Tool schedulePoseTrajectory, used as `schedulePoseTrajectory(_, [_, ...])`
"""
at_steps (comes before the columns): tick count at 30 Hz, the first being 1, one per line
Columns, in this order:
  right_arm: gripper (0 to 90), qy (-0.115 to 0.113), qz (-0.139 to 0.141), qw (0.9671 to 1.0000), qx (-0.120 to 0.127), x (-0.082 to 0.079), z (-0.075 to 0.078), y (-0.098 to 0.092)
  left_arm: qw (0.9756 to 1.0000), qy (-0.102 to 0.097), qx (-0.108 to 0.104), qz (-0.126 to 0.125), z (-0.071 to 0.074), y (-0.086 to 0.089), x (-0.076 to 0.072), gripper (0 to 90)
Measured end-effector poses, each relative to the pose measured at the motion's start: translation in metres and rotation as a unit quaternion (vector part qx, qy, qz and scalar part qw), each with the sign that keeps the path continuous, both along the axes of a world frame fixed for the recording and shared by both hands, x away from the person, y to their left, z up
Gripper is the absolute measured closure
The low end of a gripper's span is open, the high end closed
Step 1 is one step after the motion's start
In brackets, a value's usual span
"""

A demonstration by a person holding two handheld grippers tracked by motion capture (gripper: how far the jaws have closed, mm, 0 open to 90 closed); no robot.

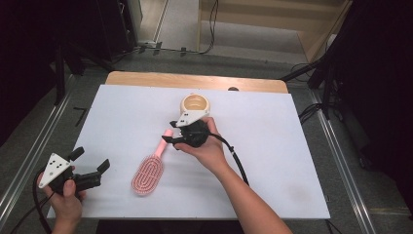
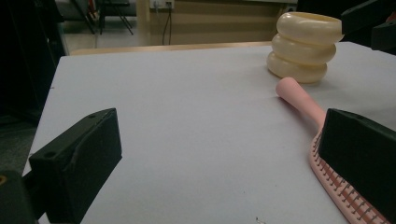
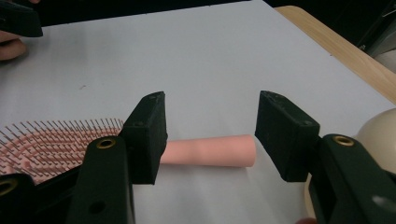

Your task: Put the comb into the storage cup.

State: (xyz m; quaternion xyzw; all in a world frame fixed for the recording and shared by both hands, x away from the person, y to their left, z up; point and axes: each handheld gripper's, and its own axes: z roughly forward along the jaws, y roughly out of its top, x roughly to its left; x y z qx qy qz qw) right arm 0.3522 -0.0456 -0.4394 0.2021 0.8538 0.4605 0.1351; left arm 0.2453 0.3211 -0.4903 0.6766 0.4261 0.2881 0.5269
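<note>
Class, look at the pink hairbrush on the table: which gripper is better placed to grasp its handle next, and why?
The right gripper: its open jaws straddle the pink hairbrush handle. The left gripper sits apart, near the table edge.

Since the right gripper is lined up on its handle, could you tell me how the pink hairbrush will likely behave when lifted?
The pink hairbrush looks like stiff plastic, probably light. Its smooth round handle may slip or twist between the jaws, and the wide bristled head will likely droop.

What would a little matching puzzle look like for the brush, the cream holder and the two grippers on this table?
Things:
1 hairbrush
2 cream holder
3 left gripper
4 right gripper

Descriptions:
A stacked rings, at the far side of the mat
B pink, lying flat
C jaws astride the pink handle, not pressing it
D open, over bare mat at the near left

Pairs: 1-B, 2-A, 3-D, 4-C
</note>
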Motion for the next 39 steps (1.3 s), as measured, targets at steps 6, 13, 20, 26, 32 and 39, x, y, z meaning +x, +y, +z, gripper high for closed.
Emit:
schedulePoseTrajectory(6, [42.5,0.013,0.003,0.9999,-0.005,0.008,0.0,0.007,1.0,0.0,0.0,0.0,0.0,0.0,0.0,0.0])
schedulePoseTrajectory(13, [44.6,0.027,0.009,0.9994,-0.022,0.017,-0.001,0.017,1.0,0.0,0.0,0.0,0.0,0.0,0.0,0.0])
schedulePoseTrajectory(20, [57.1,0.045,0.014,0.9982,-0.038,0.027,-0.006,0.025,1.0,0.0,0.0,-0.001,0.0,0.0,0.0,0.0])
schedulePoseTrajectory(26, [70.3,0.06,0.018,0.9963,-0.059,0.035,-0.008,0.03,1.0,-0.001,0.003,-0.001,0.0,0.0,0.0,0.0])
schedulePoseTrajectory(32, [81.7,0.073,0.023,0.9938,-0.081,0.046,-0.01,0.036,1.0,-0.002,0.003,-0.003,0.0,0.0,0.0,0.0])
schedulePoseTrajectory(39, [87.8,0.097,0.025,0.9906,-0.093,0.058,-0.018,0.046,1.0,-0.002,0.002,-0.003,0.0,0.0,0.0,0.0])
